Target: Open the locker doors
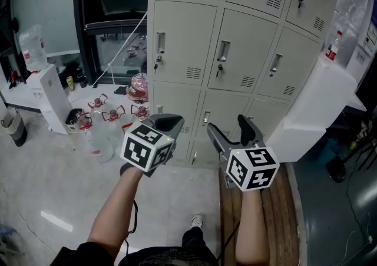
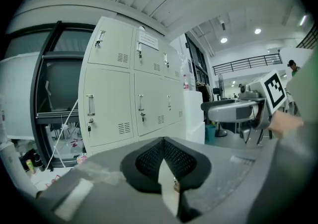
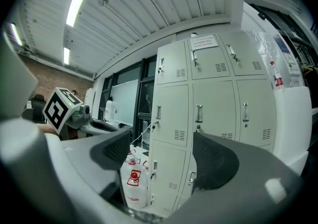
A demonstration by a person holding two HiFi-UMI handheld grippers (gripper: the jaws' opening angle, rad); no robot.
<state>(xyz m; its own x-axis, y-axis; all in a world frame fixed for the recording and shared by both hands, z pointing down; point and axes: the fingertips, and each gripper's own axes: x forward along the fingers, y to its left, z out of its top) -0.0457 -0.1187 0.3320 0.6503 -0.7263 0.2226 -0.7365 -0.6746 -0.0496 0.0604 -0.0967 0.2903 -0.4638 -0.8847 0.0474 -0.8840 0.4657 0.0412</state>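
Observation:
A bank of beige lockers fills the wall ahead, every door in view closed, each with a vertical handle and a key lock below it. My left gripper is held in front of the bottom row, short of the doors, with its jaws shut and nothing in them. To its right, my right gripper stands open, also short of the doors. Between its pads I see only the lockers beyond. Neither gripper touches a handle.
Several water bottles with red caps stand on the floor left of the lockers. A white dispenser sits further left. A tall white box stands against the lockers' right side. A wooden strip runs under my right arm.

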